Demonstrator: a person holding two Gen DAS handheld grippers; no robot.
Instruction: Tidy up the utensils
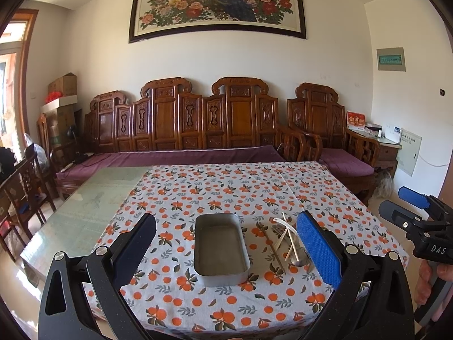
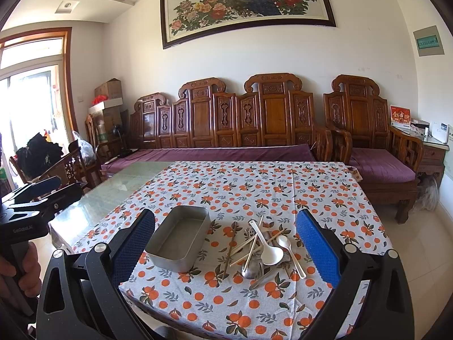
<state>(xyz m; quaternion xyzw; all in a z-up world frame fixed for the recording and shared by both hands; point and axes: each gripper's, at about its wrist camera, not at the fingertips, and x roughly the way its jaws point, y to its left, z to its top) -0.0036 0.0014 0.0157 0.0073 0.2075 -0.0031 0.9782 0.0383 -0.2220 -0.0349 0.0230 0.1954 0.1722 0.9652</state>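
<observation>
An empty metal tray (image 1: 222,250) (image 2: 178,240) sits on the orange-patterned tablecloth. To its right lies a pile of utensils (image 2: 262,252) (image 1: 283,240): white plastic spoons (image 2: 270,250), wooden chopsticks (image 2: 249,248) and metal spoons (image 2: 252,269). My left gripper (image 1: 226,243) is open and empty, held above the near table edge with the tray between its fingers in view. My right gripper (image 2: 226,249) is open and empty, framing tray and pile. Each gripper shows in the other's view: the right one (image 1: 407,206) and the left one (image 2: 45,189), both off the table's sides.
The cloth covers the right part of a glass-topped table (image 1: 85,206). A carved wooden sofa (image 1: 184,130) with purple cushions stands behind it, an armchair (image 2: 376,153) at the right, chairs (image 1: 25,187) at the left.
</observation>
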